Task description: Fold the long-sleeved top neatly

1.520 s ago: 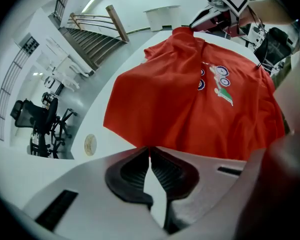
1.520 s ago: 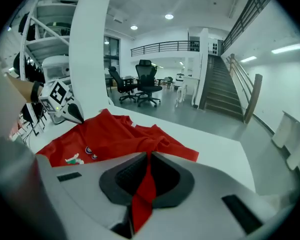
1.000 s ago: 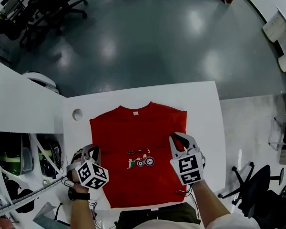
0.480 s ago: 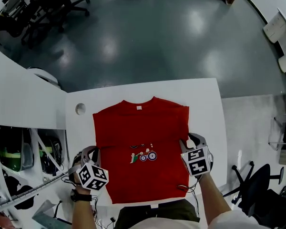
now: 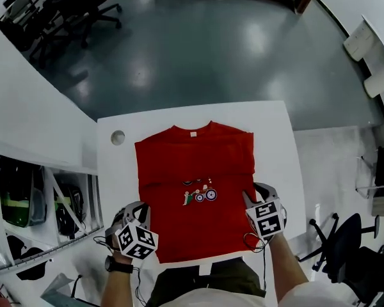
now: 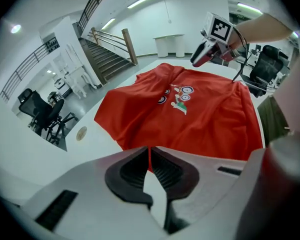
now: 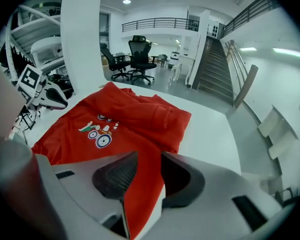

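The white tabletop (image 5: 275, 139) carries the red long-sleeved top (image 5: 195, 171), spread flat with its print up. This looks like regripping for the next fold. The right hand-held gripper (image 5: 255, 194) has just been opening, its jaws spread around the right edge. The left hand-held gripper (image 5: 138, 208) is pressed together beside the near-left corner and must open first.

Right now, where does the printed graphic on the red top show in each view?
Head view: the printed graphic sits mid-chest on the red top, just below picture centre.
Left gripper view: upper middle, slightly right of centre.
Right gripper view: left of centre, mid-height.
Shared landmark: the white table under the top.
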The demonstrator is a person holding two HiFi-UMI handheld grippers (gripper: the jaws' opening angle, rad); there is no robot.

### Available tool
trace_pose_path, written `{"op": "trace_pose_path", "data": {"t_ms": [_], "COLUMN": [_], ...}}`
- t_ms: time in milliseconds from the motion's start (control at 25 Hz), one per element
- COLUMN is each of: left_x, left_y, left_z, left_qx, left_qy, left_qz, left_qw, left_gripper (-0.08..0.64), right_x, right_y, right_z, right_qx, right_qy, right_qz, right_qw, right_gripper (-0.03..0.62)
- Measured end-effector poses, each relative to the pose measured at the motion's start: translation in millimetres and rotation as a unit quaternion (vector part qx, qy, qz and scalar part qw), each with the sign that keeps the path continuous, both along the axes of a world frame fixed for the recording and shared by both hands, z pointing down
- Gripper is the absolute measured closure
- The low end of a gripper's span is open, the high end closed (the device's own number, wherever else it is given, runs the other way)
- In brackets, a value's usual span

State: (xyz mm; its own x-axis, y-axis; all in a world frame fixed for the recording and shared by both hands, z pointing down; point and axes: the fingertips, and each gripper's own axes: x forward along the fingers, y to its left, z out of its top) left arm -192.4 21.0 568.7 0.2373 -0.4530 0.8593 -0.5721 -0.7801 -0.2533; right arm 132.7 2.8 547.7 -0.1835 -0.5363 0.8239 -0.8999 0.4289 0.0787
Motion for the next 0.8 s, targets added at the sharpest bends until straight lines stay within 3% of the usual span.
{"op": "trace_pose_path", "data": {"t_ms": [280,800], "left_x": [29,41], "left_y": [27,138], "left_z": [-13,-10], "left_qx": [-0.018,-0.029], "left_qy": [0.041,0.031], "left_qz": [0.03,0.041], "left_qw": [0.9986,0.9983], "left_gripper": [0.478,0.445], "right_x": [-7,-10], "right_y": [47,159], "right_z": [-15,-2], "right_qx": [0.003,0.007], "right_qy": [-0.01,-0.019], "right_qz": [-0.016,-0.104], "right_qw": [1.0,0.994], "right_gripper": [0.448,0.46]}}
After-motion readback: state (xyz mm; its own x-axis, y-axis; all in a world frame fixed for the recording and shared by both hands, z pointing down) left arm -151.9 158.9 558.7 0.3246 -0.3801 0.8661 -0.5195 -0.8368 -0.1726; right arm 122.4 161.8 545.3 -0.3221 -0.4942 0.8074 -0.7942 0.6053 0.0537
